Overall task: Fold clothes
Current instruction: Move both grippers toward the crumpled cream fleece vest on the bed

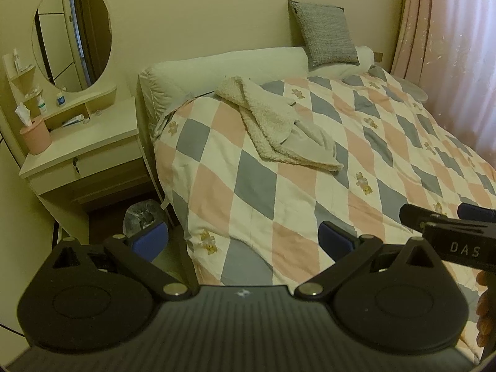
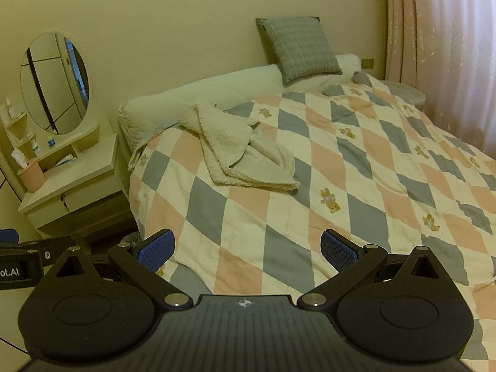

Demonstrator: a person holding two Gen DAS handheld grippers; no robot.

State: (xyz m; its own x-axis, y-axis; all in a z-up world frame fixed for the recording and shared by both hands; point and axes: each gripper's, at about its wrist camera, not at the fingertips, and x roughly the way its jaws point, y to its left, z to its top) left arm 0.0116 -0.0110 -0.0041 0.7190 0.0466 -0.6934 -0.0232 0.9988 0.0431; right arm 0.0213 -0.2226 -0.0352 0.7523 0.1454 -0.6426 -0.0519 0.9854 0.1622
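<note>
Bed (image 1: 310, 192), checked quilt; cream fleece garment (image 1: 276, 127) crumpled near head (grey cushion (image 1: 322, 32) behind).

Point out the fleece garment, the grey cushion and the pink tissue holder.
fleece garment (image 1: 272, 124), left wrist view, on its fuzzy middle.
grey cushion (image 1: 322, 32), left wrist view, on its front face.
pink tissue holder (image 1: 35, 136), left wrist view, on its side wall.
</note>
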